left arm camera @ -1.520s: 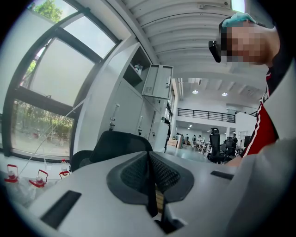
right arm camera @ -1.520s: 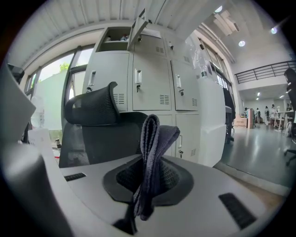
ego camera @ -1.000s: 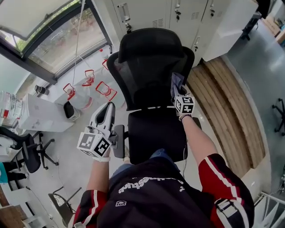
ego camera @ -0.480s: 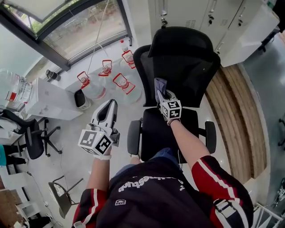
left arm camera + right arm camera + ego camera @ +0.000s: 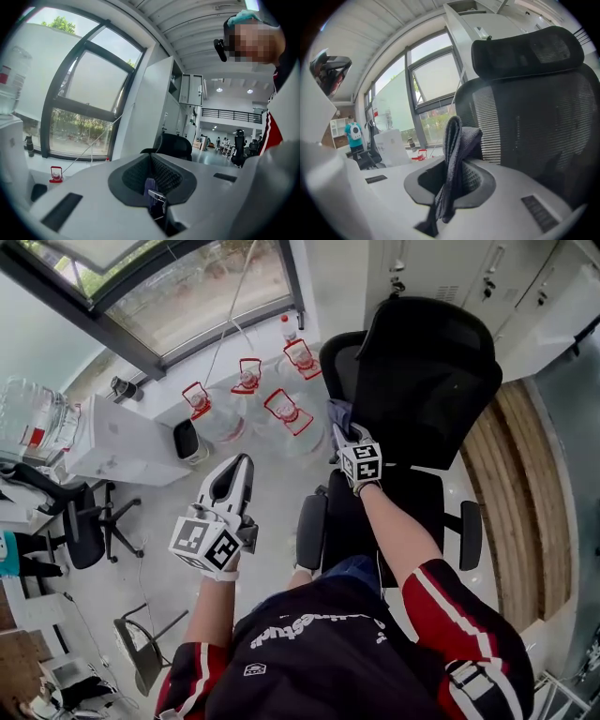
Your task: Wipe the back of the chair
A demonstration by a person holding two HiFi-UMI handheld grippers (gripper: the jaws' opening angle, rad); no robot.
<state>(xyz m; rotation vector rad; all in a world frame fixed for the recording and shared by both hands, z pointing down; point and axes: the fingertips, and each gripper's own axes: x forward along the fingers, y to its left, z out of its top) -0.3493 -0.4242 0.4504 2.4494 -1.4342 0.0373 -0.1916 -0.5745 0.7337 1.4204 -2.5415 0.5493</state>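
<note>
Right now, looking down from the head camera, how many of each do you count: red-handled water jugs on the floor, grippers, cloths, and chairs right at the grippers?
Red-handled water jugs: 4
Grippers, left gripper and right gripper: 2
Grey cloth: 1
Black mesh-backed office chair: 1
Total: 8

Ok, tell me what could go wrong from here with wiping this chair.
1. The cloth is pinched by a fold in the right gripper, its tail loose; rubbing the mesh chair back may tug it out.
2. The left gripper hangs clear of the chair, so nothing steadies it; pressing could swing it toward the water jugs on the floor.
</note>
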